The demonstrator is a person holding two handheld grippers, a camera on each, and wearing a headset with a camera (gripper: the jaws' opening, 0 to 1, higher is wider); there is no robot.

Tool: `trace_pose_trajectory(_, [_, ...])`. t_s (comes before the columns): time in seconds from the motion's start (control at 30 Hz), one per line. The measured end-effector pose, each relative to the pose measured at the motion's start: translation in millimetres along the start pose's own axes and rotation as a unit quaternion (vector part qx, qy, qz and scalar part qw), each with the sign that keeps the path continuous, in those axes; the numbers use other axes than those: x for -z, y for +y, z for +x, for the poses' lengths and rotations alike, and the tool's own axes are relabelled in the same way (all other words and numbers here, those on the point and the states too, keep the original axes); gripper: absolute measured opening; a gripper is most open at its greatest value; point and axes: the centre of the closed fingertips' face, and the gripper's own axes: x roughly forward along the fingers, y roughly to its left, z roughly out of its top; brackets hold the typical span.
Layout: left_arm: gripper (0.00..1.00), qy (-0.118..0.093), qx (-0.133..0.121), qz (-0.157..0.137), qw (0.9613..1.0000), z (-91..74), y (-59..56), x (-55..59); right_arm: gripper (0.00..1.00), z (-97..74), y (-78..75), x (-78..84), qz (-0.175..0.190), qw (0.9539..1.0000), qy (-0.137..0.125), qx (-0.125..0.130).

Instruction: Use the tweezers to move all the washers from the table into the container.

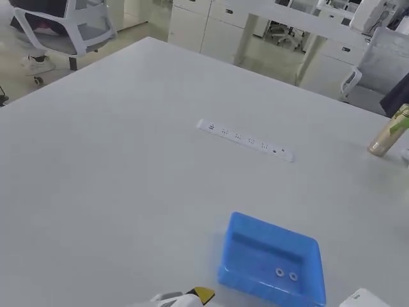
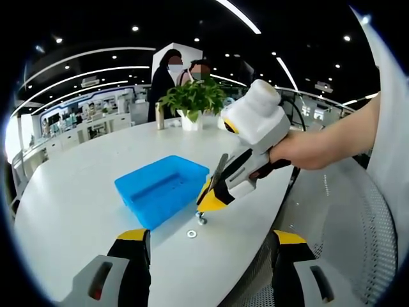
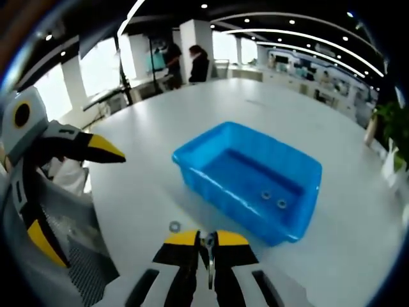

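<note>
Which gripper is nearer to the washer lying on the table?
Right. The right gripper, holding tweezers, is just beside the washer; the left gripper is farther back, jaws open.

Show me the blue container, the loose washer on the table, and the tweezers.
container [image 3: 220, 192]: right gripper view, near outer wall.
washer [image 3: 174, 226]: right gripper view, the ring itself.
tweezers [image 3: 208, 252]: right gripper view, thin metal shaft.
</note>
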Motion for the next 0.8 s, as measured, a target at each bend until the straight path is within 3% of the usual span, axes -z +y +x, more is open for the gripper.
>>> trace_pose_trajectory(0.2, [0.77, 0.002, 0.002, 0.003, 1.0, 0.4, -0.9, 0.8, 0.04, -3.0, 0.0, 0.2, -0.029, 0.9993, 0.018, -0.017])
trace_pose_trajectory(0.3, [0.77, 0.002, 0.003, 0.0, 1.0, 0.4, -0.7, 0.9, 0.04, -8.0, 2.5, 2.7, -0.098, 0.9926, 0.057, -0.044])
trace_pose_trajectory(0.33, [0.77, 0.002, 0.003, 0.0, 1.0, 0.4, -0.7, 1.0, 0.04, -10.4, 3.4, 3.5, -0.132, 0.9871, 0.072, -0.055])
trace_pose_trajectory(0.4, [0.77, 0.002, 0.003, 0.001, 1.0, 0.4, -0.7, 1.1, 0.04, -13.6, 7.0, 1.0, -0.171, 0.9794, 0.078, -0.074])
trace_pose_trajectory(0.43, [0.77, 0.003, 0.004, 0.001, 1.0, 0.4, -1.0, 1.1, 0.04, -18.2, 12.9, -0.9, -0.199, 0.9715, 0.084, -0.099])
trace_pose_trajectory(0.53, [0.77, 0.002, 0.005, 0.002, 1.0, 0.6, -1.6, 1.0, 0.04, -24.2, 15.9, -3.1, -0.264, 0.9502, 0.098, -0.134])
trace_pose_trajectory(0.57, [0.77, 0.002, 0.006, 0.002, 1.0, 0.7, -1.7, 0.9, 0.04, -29.2, 20.7, -4.2, -0.289, 0.9388, 0.105, -0.155])
trace_pose_trajectory(0.7, [0.77, 0.002, 0.006, 0.002, 1.0, 0.8, -1.7, 1.1, 0.04, -38.8, 26.9, -6.3, -0.338, 0.9109, 0.119, -0.204])
trace_pose_trajectory(0.77, [0.77, 0.002, 0.005, 0.001, 1.0, 0.7, -1.1, 1.4, 0.05, -42.5, 25.9, -8.7, -0.358, 0.8998, 0.124, -0.216])
trace_pose_trajectory(0.8, [0.77, 0.002, 0.004, 0.0, 1.0, 0.7, -0.8, 1.3, 0.04, -43.6, 25.6, -9.7, -0.361, 0.8976, 0.126, -0.22])
